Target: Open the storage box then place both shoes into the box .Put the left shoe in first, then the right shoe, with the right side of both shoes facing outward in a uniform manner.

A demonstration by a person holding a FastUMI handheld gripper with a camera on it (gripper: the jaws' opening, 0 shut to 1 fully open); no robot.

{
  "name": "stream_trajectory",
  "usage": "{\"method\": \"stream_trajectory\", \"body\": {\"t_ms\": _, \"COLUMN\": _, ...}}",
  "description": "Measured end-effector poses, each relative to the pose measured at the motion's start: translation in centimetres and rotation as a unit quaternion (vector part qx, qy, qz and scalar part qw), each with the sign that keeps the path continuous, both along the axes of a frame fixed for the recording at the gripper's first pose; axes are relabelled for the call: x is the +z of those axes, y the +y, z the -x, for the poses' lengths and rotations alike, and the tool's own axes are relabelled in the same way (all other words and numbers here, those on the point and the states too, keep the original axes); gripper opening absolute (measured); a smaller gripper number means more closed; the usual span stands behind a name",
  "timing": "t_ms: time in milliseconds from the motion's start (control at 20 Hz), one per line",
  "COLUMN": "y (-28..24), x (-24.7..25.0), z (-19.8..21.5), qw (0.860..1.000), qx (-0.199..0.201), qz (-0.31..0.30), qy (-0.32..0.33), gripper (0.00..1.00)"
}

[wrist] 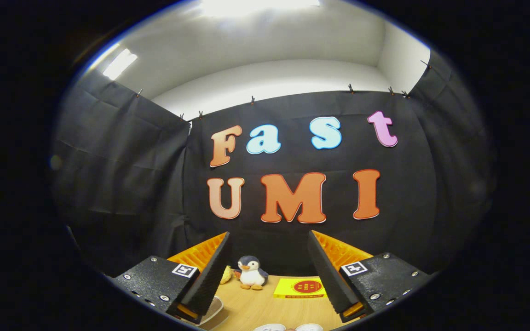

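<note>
The gripper (269,271) is held level above the wooden table (256,308), its fingers spread wide apart with nothing between them. Beyond the fingers, near the back wall, stand a toy penguin (251,272) and a flat yellow box (301,288). Just below the fingers, the pale tops of the shoes (288,327) barely show.

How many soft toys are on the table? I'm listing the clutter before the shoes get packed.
1 for certain: a penguin plush beyond the open, empty tongs, left of a yellow box. A yellowish thing beside it is half hidden behind the left finger, perhaps another.
</note>
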State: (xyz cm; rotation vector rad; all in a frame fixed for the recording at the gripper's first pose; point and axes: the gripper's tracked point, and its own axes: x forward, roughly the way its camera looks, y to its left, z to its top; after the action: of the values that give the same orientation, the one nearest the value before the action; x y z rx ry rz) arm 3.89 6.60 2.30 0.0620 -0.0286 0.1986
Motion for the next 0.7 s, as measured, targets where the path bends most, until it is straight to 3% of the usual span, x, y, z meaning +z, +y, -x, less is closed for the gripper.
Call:
{"method": "stream_trajectory", "body": {"t_ms": 250, "y": 3.1, "x": -4.9, "z": 0.0, "qw": 0.996, "qx": 0.046, "qz": -0.019, "qy": 0.073, "gripper": 0.98}}
{"method": "stream_trajectory", "body": {"t_ms": 400, "y": 5.4, "x": -8.5, "z": 0.3, "qw": 0.987, "qx": 0.083, "qz": -0.047, "qy": 0.133, "gripper": 0.98}}
{"method": "stream_trajectory", "body": {"t_ms": 550, "y": 7.8, "x": -12.9, "z": 1.3, "qw": 0.969, "qx": 0.118, "qz": -0.069, "qy": 0.207, "gripper": 0.97}}
{"method": "stream_trajectory", "body": {"t_ms": 700, "y": 10.1, "x": -17.3, "z": 2.6, "qw": 0.941, "qx": 0.150, "qz": -0.092, "qy": 0.289, "gripper": 0.96}}
